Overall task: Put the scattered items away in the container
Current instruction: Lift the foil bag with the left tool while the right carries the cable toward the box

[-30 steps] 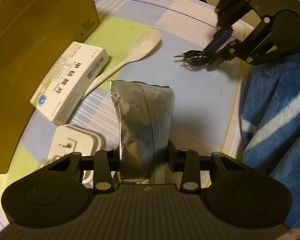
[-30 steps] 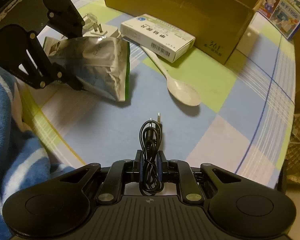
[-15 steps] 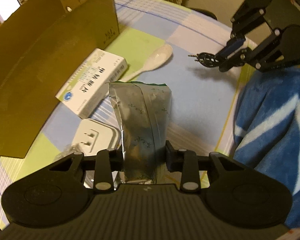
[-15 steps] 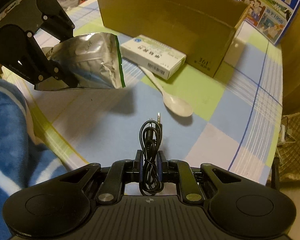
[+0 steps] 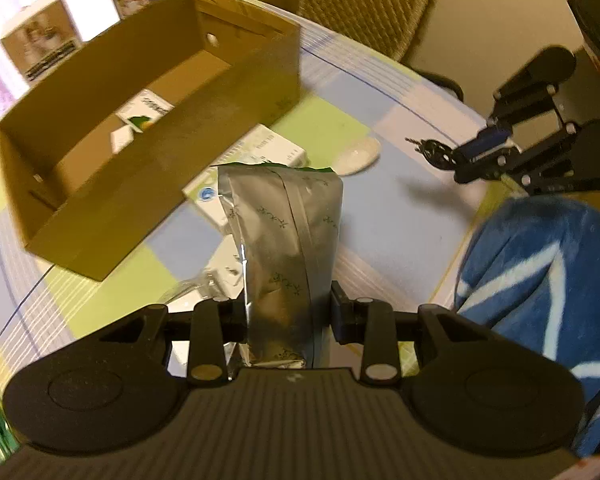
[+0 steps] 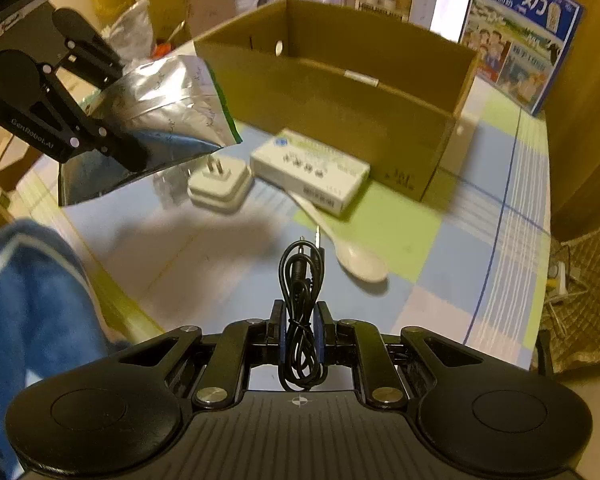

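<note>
Crinkled foil pouch, coiled black cable

There is one cardboard box, one silver pouch, one coiled black cable, one white spoon, one white plug adapter and one white medicine carton. Inside the cardboard box lies one more small carton. Two grippers are seen, one left gripper and one right gripper.

Left gripper and right gripper, both angled downward, jaws clamped.

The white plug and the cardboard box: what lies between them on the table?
In the right wrist view, a white medicine box lies between the plug and the cardboard box.
</note>
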### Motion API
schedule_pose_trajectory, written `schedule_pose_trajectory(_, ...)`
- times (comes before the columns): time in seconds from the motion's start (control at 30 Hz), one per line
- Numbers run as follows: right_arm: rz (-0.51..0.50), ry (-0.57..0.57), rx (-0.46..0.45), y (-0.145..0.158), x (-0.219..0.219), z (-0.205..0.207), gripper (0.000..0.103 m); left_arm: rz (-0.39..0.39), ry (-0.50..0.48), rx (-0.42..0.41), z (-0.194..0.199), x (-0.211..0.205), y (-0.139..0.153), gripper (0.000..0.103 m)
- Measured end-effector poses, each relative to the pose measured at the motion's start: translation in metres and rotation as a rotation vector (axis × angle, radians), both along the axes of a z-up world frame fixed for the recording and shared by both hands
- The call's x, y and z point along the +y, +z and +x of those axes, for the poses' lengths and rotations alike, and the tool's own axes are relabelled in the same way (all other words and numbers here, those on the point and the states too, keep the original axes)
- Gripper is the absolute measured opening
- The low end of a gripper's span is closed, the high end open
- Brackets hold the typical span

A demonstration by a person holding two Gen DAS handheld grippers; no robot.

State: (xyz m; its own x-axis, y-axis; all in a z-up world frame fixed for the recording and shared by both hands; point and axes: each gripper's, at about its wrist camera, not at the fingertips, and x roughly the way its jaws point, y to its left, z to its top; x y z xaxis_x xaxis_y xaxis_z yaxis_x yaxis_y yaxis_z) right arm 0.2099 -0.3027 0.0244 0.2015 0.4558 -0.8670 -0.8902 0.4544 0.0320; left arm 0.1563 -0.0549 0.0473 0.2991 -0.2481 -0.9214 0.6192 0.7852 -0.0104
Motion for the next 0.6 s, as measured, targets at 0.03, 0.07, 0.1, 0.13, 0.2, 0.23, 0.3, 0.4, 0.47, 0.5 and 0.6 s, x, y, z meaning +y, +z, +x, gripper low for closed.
schedule_pose_trajectory(0.03, 0.008, -0.003, -0.002, 0.004, 0.002, 0.0, 0.01, -0.007, 0.017, -0.004, 0.0, 0.003, 0.004, 0.03)
schedule_pose_trajectory(0.07, 0.017, -0.007, -0.004, 0.007, 0.003, -0.001, 0.01, -0.014, 0.034, -0.009, -0.001, 0.006, 0.008, 0.03)
schedule_pose_trajectory(0.1, 0.026, -0.01, -0.005, 0.01, 0.005, -0.001, 0.01, -0.028, 0.05, -0.015, -0.002, 0.01, 0.014, 0.03)
schedule_pose_trajectory(0.13, 0.037, -0.015, -0.005, 0.014, 0.007, -0.001, 0.01, -0.041, 0.067, -0.02, -0.003, 0.013, 0.019, 0.03)
schedule_pose_trajectory(0.2, 0.053, -0.019, -0.007, 0.019, 0.012, -0.002, 0.01, -0.066, 0.097, -0.029, -0.004, 0.02, 0.028, 0.03)
schedule_pose_trajectory(0.23, 0.061, -0.02, -0.009, 0.021, 0.014, -0.003, 0.01, -0.074, 0.11, -0.034, -0.005, 0.022, 0.032, 0.03)
schedule_pose_trajectory(0.3, 0.073, -0.019, -0.014, 0.025, 0.019, -0.004, 0.01, -0.086, 0.134, -0.045, -0.005, 0.029, 0.04, 0.03)
schedule_pose_trajectory(0.4, 0.092, -0.019, -0.016, 0.03, 0.026, -0.005, 0.01, -0.101, 0.171, -0.059, -0.005, 0.038, 0.05, 0.03)
schedule_pose_trajectory(0.47, 0.105, -0.021, -0.019, 0.034, 0.031, -0.004, 0.01, -0.109, 0.196, -0.064, -0.004, 0.044, 0.054, 0.03)
schedule_pose_trajectory(0.5, 0.112, -0.023, -0.019, 0.036, 0.034, -0.003, 0.01, -0.115, 0.212, -0.067, -0.004, 0.048, 0.057, 0.03)
schedule_pose_trajectory(0.6, 0.128, -0.026, -0.022, 0.042, 0.043, 0.0, 0.01, -0.135, 0.253, -0.069, 0.0, 0.056, 0.063, 0.03)
